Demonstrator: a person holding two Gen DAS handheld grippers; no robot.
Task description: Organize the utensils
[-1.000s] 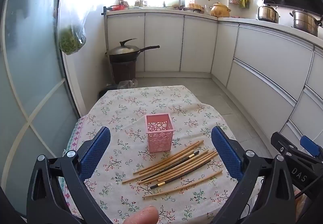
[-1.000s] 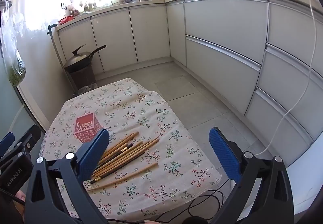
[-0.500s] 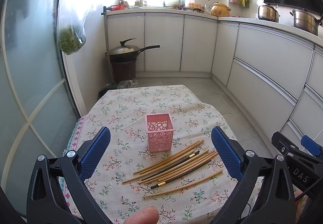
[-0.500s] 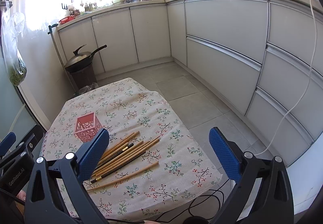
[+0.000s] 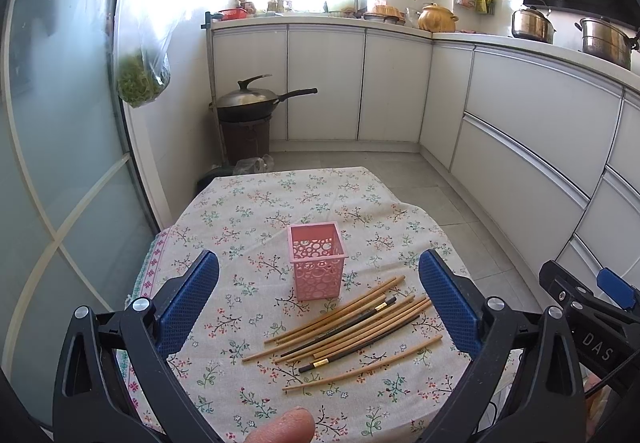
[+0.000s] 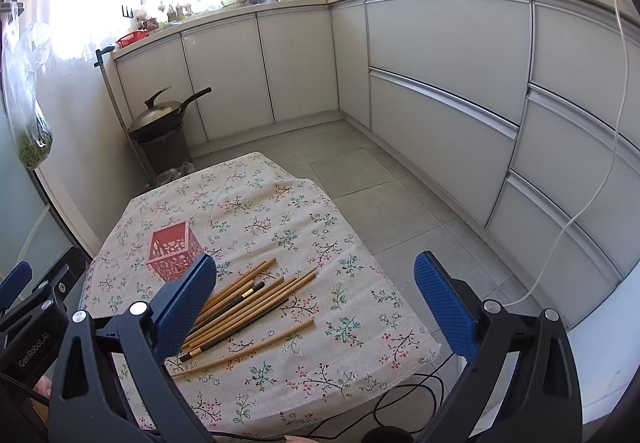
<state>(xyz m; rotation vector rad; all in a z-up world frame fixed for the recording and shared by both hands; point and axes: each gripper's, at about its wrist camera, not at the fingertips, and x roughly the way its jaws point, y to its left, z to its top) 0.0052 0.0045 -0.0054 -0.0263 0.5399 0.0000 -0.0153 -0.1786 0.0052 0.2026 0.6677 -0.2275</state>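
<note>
Both tongs are wide open and hold nothing. From the left gripper [image 5: 318, 297] you see a pink basket [image 5: 316, 261] standing up on the flowery tablecloth [image 5: 256, 227], with the chopsticks [image 5: 348, 327] lying just beside it (loose, fanned out). From the right gripper [image 6: 316, 301], the chopsticks [image 6: 248, 303] lie near its left finger, the basket [image 6: 172, 249] behind.

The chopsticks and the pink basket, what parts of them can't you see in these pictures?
- Wooden and black chopsticks: in the right wrist view their near ends are hidden behind the right gripper, whose jaws stand wide apart.
- Pink perforated plastic basket: its bottom inside is too small to make out in the left wrist view; in the right wrist view a lower corner is covered.
- Floral tablecloth: the table beneath is hidden.
</note>
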